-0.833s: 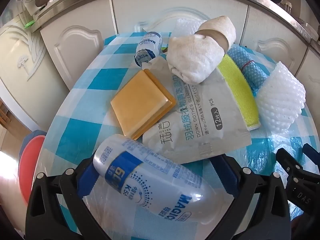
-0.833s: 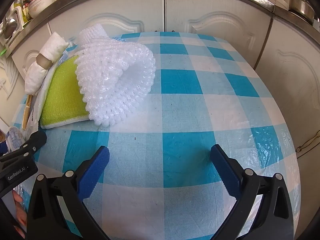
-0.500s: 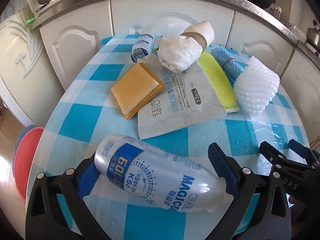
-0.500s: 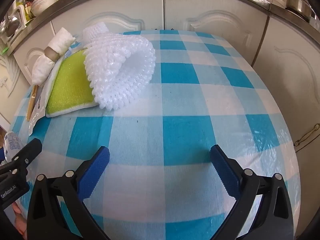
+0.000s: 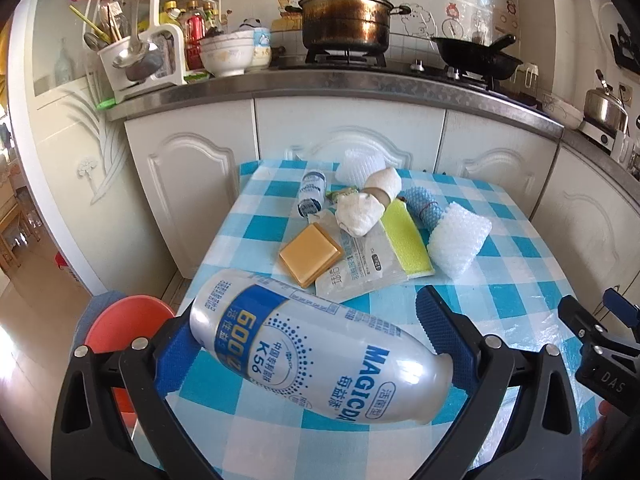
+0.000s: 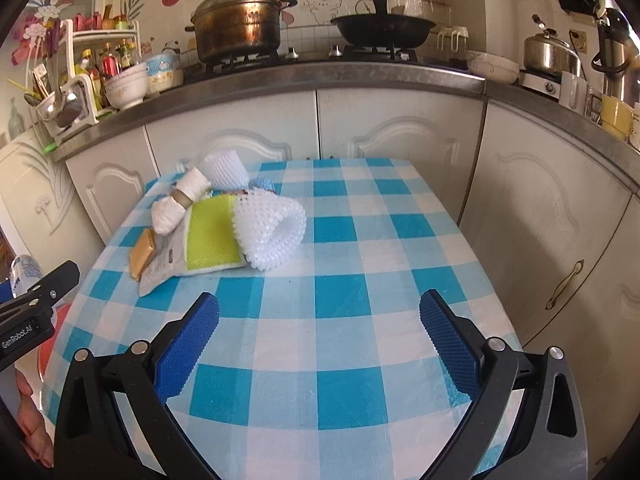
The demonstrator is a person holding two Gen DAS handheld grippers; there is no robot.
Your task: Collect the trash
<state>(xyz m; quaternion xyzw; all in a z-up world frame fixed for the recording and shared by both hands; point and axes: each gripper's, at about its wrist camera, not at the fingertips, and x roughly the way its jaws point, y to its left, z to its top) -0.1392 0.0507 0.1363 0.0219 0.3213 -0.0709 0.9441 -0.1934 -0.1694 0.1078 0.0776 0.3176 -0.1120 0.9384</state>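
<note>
L claw [image 5: 316,344] grips "MAGICDA" "K56" bottle [image 5: 320,348].

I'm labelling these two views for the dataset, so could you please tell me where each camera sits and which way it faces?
Left wrist: on the left gripper, facing the cabinets; its fingers clamp a white plastic bottle with blue print; the right gripper shows at right.
Right wrist: on the right gripper, jaws open, angled down over the blue-and-white checked tablecloth; a hand shows at left.
Shared: white foam net sleeve.
</note>
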